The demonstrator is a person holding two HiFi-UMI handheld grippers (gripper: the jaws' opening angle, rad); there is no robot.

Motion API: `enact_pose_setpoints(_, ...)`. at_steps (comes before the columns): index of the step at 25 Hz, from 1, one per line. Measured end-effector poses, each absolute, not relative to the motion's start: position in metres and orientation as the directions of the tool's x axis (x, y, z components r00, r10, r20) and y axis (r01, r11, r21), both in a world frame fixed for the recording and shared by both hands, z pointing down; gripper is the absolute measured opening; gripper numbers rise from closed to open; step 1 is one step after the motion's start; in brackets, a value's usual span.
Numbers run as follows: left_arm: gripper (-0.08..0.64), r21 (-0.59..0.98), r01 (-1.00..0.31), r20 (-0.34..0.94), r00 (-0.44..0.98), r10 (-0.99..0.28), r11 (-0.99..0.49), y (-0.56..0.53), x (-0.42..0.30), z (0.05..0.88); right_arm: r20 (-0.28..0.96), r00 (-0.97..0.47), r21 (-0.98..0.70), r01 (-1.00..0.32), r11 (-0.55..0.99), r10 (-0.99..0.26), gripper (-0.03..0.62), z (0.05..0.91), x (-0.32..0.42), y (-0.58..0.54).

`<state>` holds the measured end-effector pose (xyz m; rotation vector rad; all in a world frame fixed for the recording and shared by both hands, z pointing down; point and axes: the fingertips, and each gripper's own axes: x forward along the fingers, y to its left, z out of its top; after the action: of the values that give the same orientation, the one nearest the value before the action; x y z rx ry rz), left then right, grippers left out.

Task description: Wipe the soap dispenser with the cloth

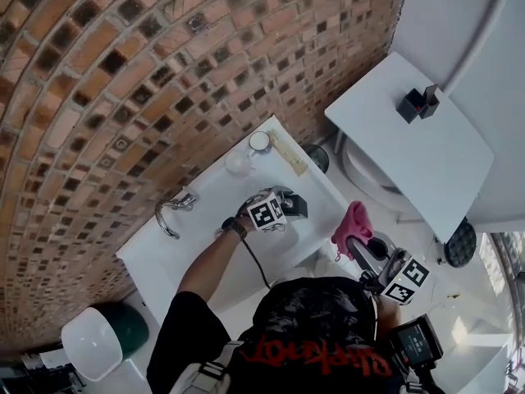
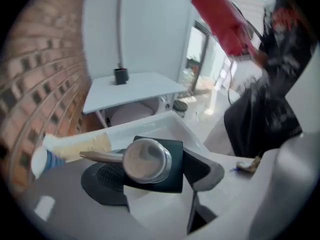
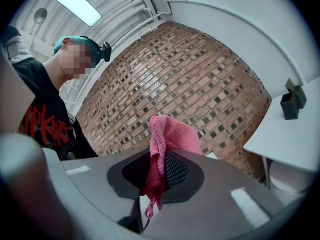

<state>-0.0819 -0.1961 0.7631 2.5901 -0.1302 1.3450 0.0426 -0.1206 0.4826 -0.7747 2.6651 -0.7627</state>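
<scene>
Person (image 1: 320, 327): stands right at the sink in a black shirt with red print, left arm stretched over the counter, right arm held back by the body.
Brick wall (image 1: 98, 80): red-brown brick with dark square inlays, rising behind the sink and filling that whole side of the room.
White table (image 1: 410, 138): stands to the right of the sink against the white wall, with a small black box (image 1: 418, 103) near its far edge.
Sink counter (image 1: 209, 212): long, white, set against the brick.
Bin (image 1: 102, 339): green with a white lid, on the floor at the left end of the counter.
Left gripper (image 2: 152, 176): tipped steeply down over the right part of the counter, its jaws set wide around the soap dispenser with a dark pad against each side of the body.
Right gripper (image 3: 157, 176): held about level off the counter's right end, well apart from the dispenser, jaws together and clamped on the cloth.
Cloth (image 3: 167, 134): pink, bunched above the jaws, with a thin tail hanging below them.
Soap dispenser (image 2: 146, 160): upright on the counter between the left gripper's pads, a dark square body under a silver pump head, with the spout pointing left in the left gripper view.
Faucet (image 1: 174, 212): curved chrome, on the wall side of the counter, left of the dispenser.
Cup (image 1: 260, 143): at the counter's far end, well apart from the dispenser.
</scene>
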Motion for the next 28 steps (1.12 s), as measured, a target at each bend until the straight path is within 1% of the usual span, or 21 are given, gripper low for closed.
enact_pose_setpoints(2,0.333,0.328,-0.379,0.726,0.688,-0.026,-0.865,-0.200,-0.090,0.744,-0.100,-0.832,-0.553,-0.409,0.726,-0.545,0.037,0.484,0.034,-0.118)
enact_pose_setpoints(4,0.333,0.494,-0.485,0.613,0.783,-0.106,-0.722,-0.199,-0.097,0.713,-0.107,-0.850,-0.548,-0.382,0.744,-0.515,0.037,0.484,0.022,-0.114)
enact_pose_setpoints(6,0.333,0.615,-0.508,0.491,0.845,-0.211,-0.603,-0.193,-0.104,0.670,-0.116,-0.879,-0.536,-0.337,0.774,-0.463,0.037,0.482,0.006,-0.112)
enact_pose_setpoints(8,0.333,0.681,-0.497,0.389,0.868,-0.309,-0.539,-0.186,-0.112,0.622,-0.126,-0.909,-0.521,-0.280,0.806,-0.397,0.037,0.480,-0.015,-0.109)
enact_pose_setpoints(10,0.333,0.681,-0.494,0.326,0.866,-0.380,-0.541,-0.175,-0.117,0.575,-0.136,-0.932,-0.506,-0.227,0.832,-0.337,0.037,0.475,-0.040,-0.105)
enact_pose_setpoints(12,0.333,0.636,-0.508,0.290,0.855,-0.431,-0.581,-0.162,-0.119,0.532,-0.133,-0.949,-0.473,-0.194,0.860,-0.287,0.037,0.468,-0.066,-0.101)
enact_pose_setpoints(16,0.331,0.561,-0.534,0.217,0.832,-0.511,-0.632,-0.143,-0.122,0.470,-0.125,-0.965,-0.357,-0.173,0.918,-0.231,0.037,0.448,-0.100,-0.093)
enact_pose_setpoints(19,0.331,0.529,-0.541,0.151,0.818,-0.555,-0.654,-0.138,-0.129,0.441,-0.112,-0.964,-0.271,-0.205,0.941,-0.242,0.037,0.434,-0.103,-0.093)
enact_pose_setpoints(22,0.330,0.513,-0.533,0.090,0.813,-0.575,-0.673,-0.136,-0.132,0.420,-0.122,-0.960,-0.231,-0.221,0.948,-0.253,0.037,0.423,-0.099,-0.097)
enact_pose_setpoints(28,0.330,0.462,-0.545,0.070,0.809,-0.584,-0.700,-0.134,-0.133,0.396,-0.142,-0.931,-0.271,-0.291,0.918,-0.337,0.037,0.423,-0.076,-0.109)
